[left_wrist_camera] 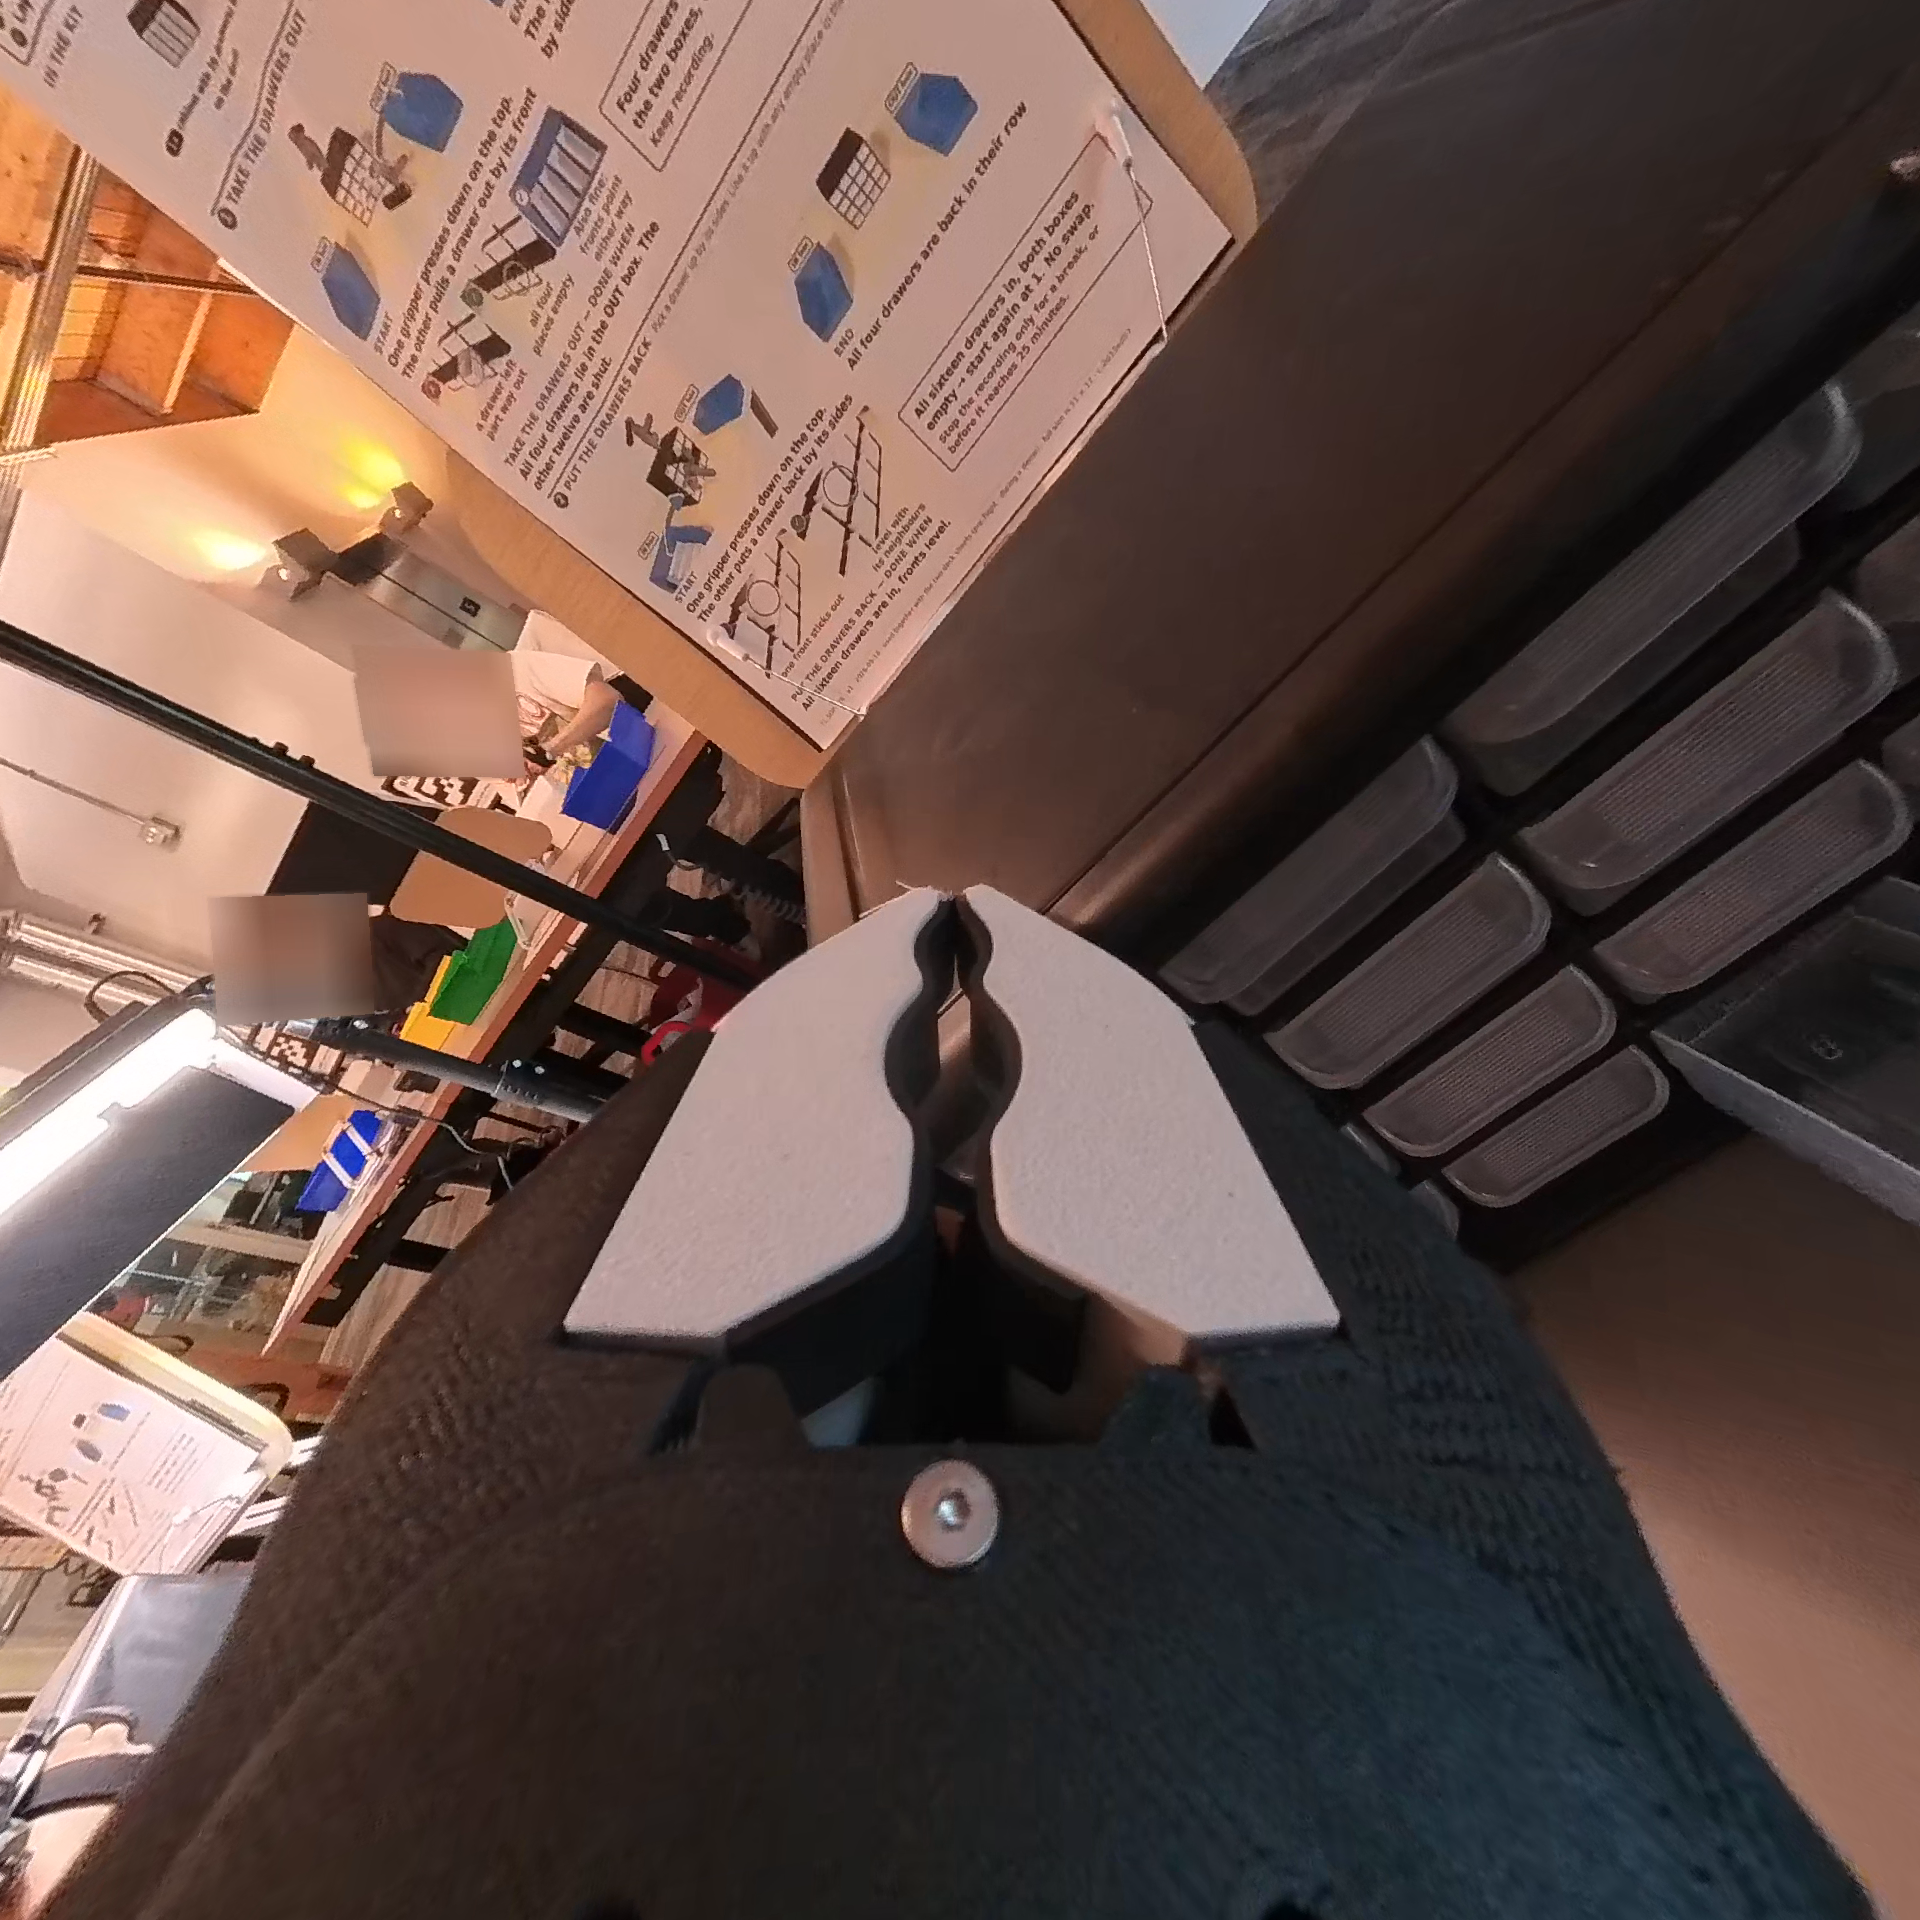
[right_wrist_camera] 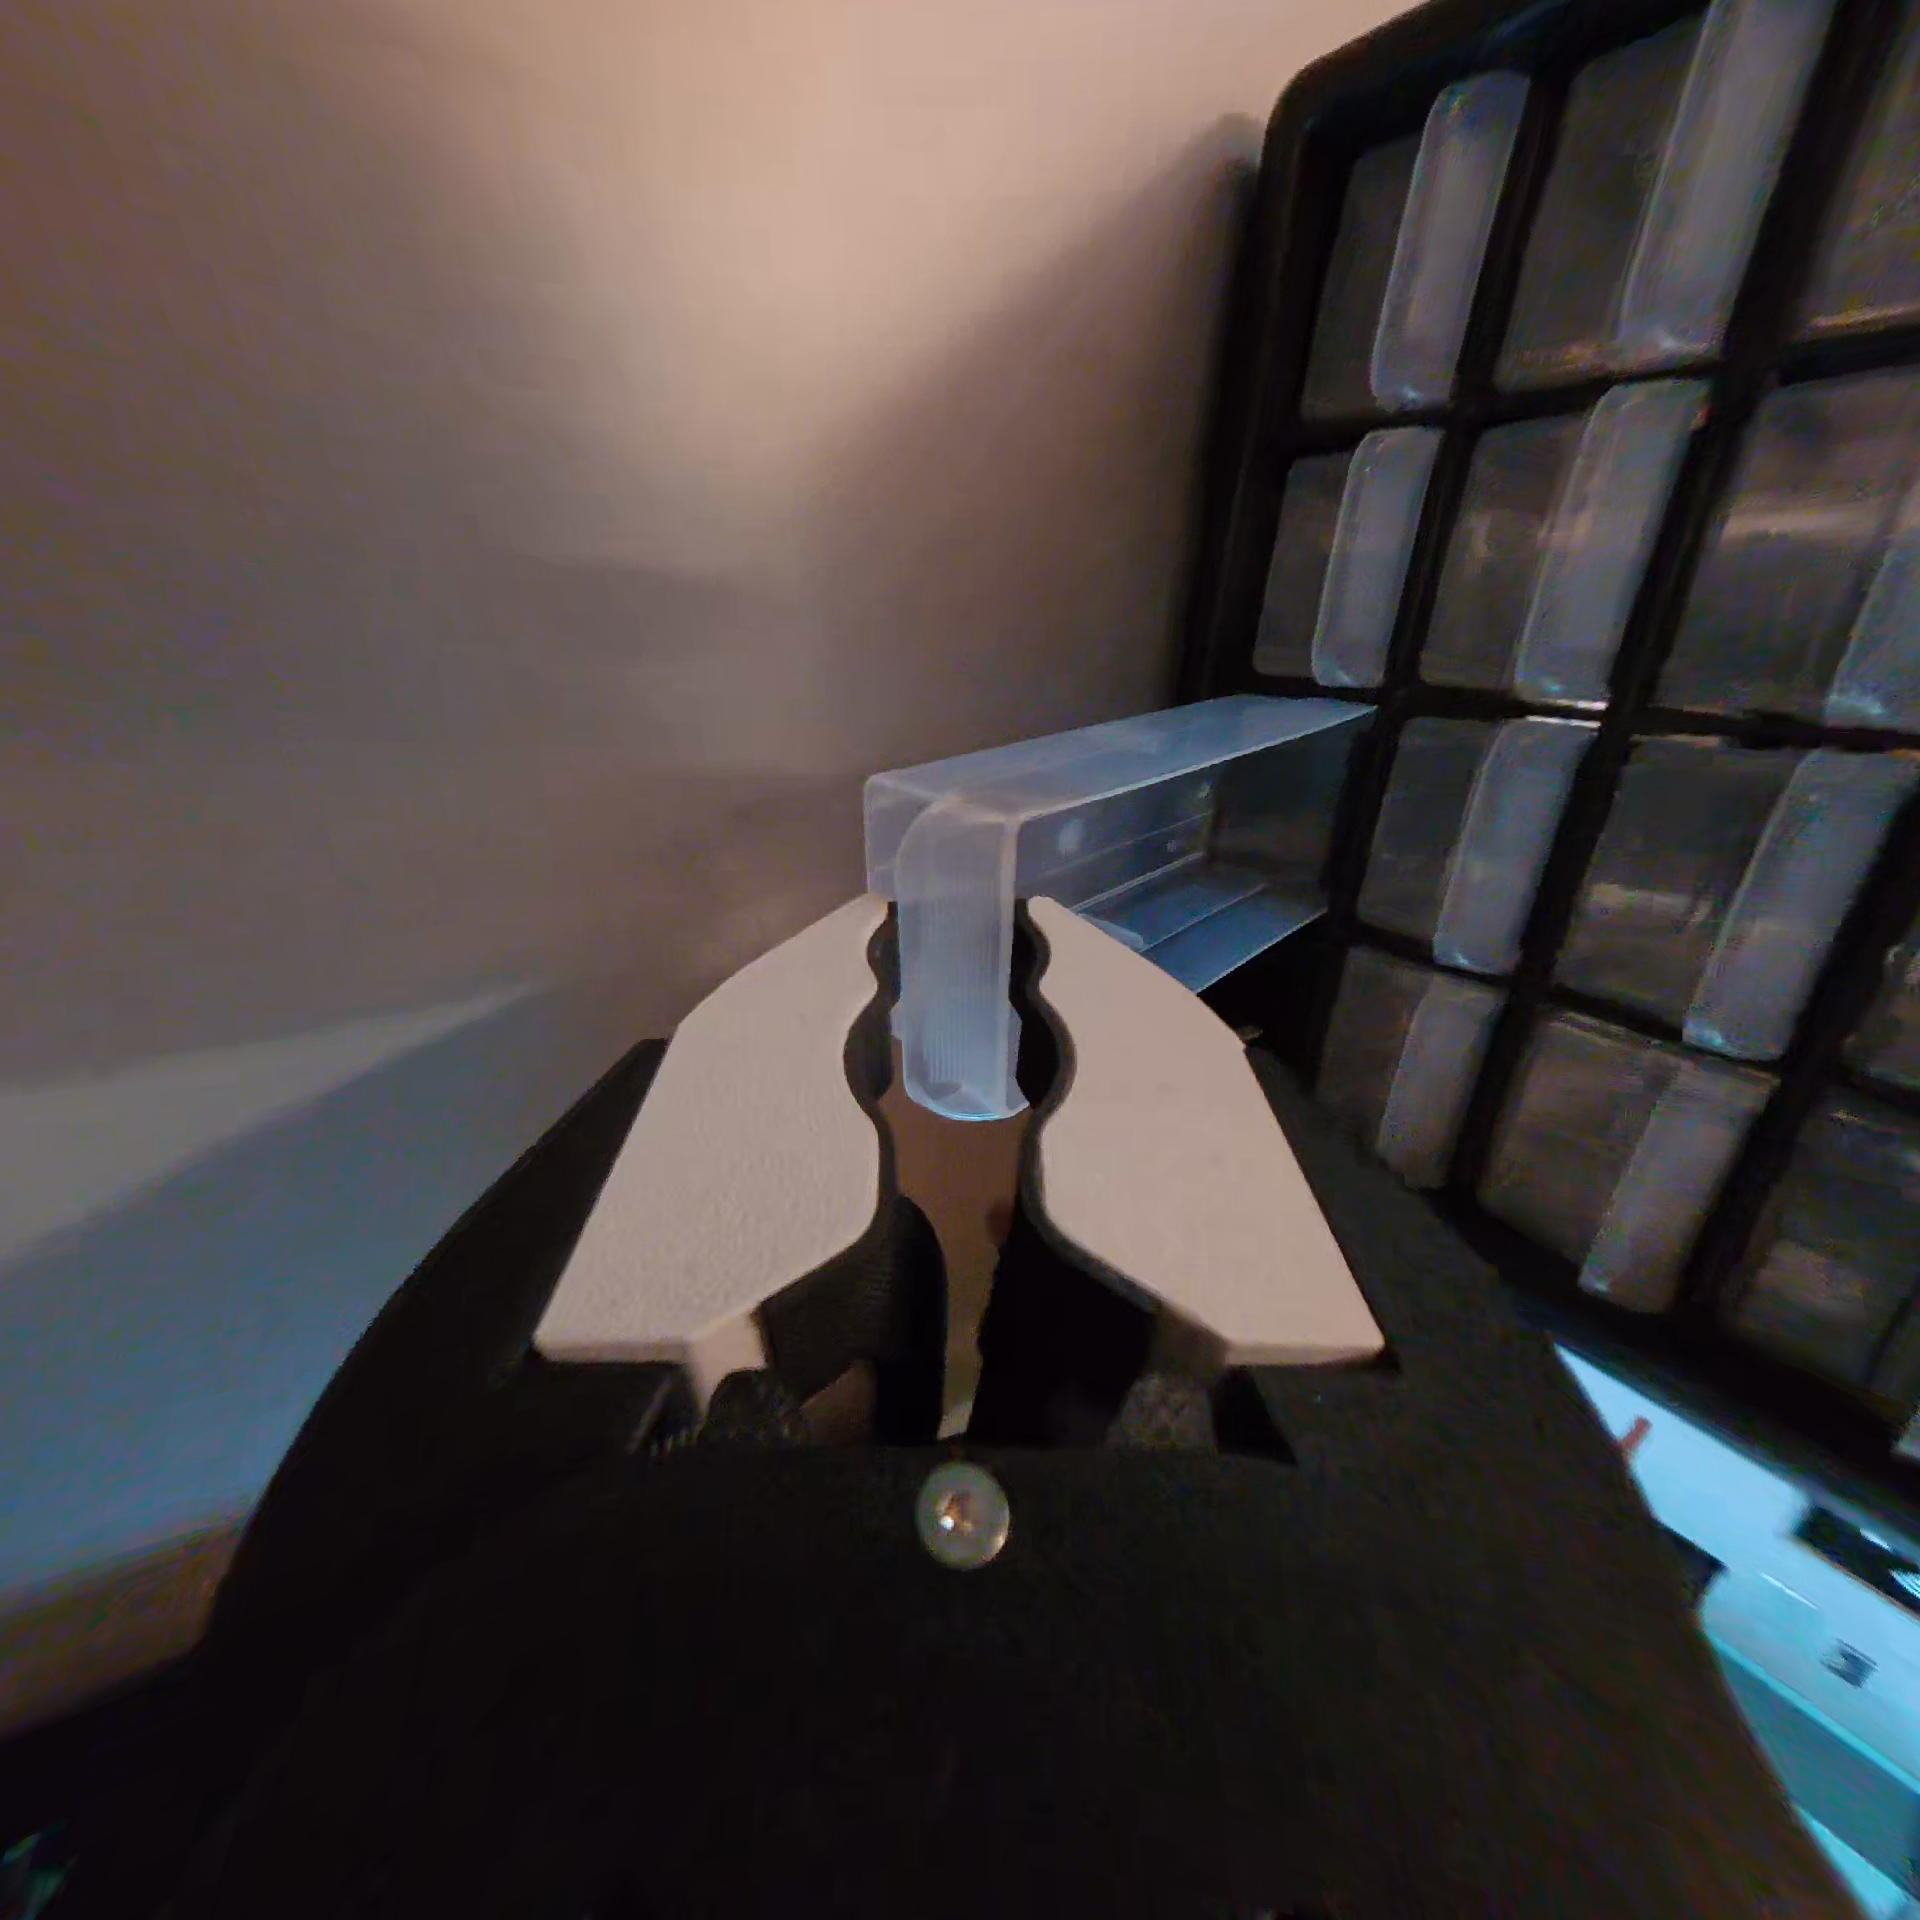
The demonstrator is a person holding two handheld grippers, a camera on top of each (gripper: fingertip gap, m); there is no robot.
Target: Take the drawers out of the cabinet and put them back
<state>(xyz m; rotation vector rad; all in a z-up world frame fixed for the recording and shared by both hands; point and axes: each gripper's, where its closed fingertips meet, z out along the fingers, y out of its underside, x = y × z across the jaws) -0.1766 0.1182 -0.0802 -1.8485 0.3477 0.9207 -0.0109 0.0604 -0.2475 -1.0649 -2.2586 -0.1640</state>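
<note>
The black cabinet (right_wrist_camera: 1558, 405) with a grid of clear drawers stands at the right of the right wrist view. One clear drawer (right_wrist_camera: 1132, 821) is pulled most of the way out of its slot. My right gripper (right_wrist_camera: 956, 920) is shut on that drawer's front handle tab. In the left wrist view my left gripper (left_wrist_camera: 958, 906) is shut and empty, its tips resting against the cabinet's dark top (left_wrist_camera: 1299, 540). Rows of shut drawers (left_wrist_camera: 1558, 883) show at the right, and the pulled-out drawer (left_wrist_camera: 1797, 1070) sticks out at the far right.
A white instruction sheet on a wooden board (left_wrist_camera: 727, 312) stands behind the cabinet. Beyond it are long tables with blue (left_wrist_camera: 613, 769), green and yellow bins and people at work. A tan tabletop (left_wrist_camera: 1714, 1455) lies under the cabinet. A plain wall (right_wrist_camera: 520, 416) fills the right wrist view's left.
</note>
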